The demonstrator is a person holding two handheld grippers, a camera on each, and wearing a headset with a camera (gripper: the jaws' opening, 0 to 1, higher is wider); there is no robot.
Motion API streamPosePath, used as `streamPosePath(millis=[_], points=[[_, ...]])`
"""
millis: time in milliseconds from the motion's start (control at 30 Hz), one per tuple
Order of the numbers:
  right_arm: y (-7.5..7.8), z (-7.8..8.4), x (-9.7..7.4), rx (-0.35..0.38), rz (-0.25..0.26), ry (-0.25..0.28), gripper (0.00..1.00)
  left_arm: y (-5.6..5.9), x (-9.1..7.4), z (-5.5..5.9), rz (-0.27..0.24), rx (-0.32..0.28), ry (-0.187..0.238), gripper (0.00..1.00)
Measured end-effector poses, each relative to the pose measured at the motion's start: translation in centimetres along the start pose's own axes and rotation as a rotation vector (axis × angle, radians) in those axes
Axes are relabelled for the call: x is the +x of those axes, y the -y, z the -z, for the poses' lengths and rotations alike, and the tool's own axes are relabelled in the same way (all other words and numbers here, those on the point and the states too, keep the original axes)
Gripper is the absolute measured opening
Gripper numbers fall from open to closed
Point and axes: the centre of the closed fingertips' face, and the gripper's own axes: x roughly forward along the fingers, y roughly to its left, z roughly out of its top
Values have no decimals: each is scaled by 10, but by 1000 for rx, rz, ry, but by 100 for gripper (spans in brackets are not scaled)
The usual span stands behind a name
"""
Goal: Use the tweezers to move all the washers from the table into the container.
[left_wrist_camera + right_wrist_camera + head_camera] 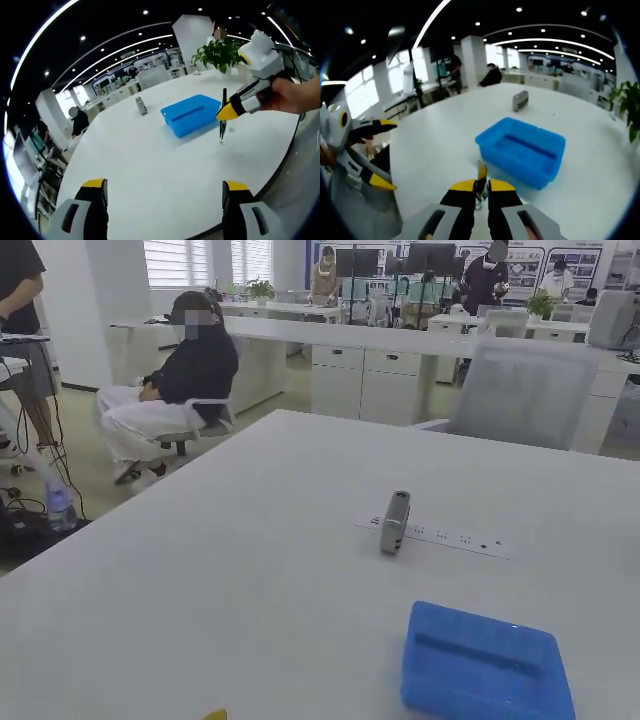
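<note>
The blue container (487,665) (191,114) (522,148) lies on the white table (250,580), with nothing visible inside it. My right gripper (481,186) (228,112) is shut on thin metal tweezers (223,120) (481,172), which point down and touch the table just beside the container. My left gripper (163,185) (381,153) hovers open over the table's near edge with nothing between its fingers. The washers are too small to make out.
A grey device (394,521) (142,105) (520,100) stands on a white power strip (440,535) beyond the container. A potted plant (218,54) stands at the table's far corner. An office chair (525,390) is across the table, and people sit and stand behind.
</note>
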Motion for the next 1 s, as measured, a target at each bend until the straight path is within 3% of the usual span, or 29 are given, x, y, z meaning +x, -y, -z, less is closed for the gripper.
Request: streamPosePath(millis=[233, 267, 500, 867, 1000], points=[[-3, 7, 1, -6, -4, -18, 4, 0, 0, 1, -1, 4, -8, 97], [-3, 5, 1, -12, -3, 2, 4, 0, 0, 2, 0, 5, -9, 97], [-6, 7, -1, 5, 2, 15, 4, 0, -1, 2, 1, 8, -9, 97], [-4, 7, 0, -12, 25, 7, 3, 0, -1, 2, 0, 8, -10, 96], [0, 7, 0, 23, 23, -5, 3, 0, -1, 2, -1, 7, -7, 97]])
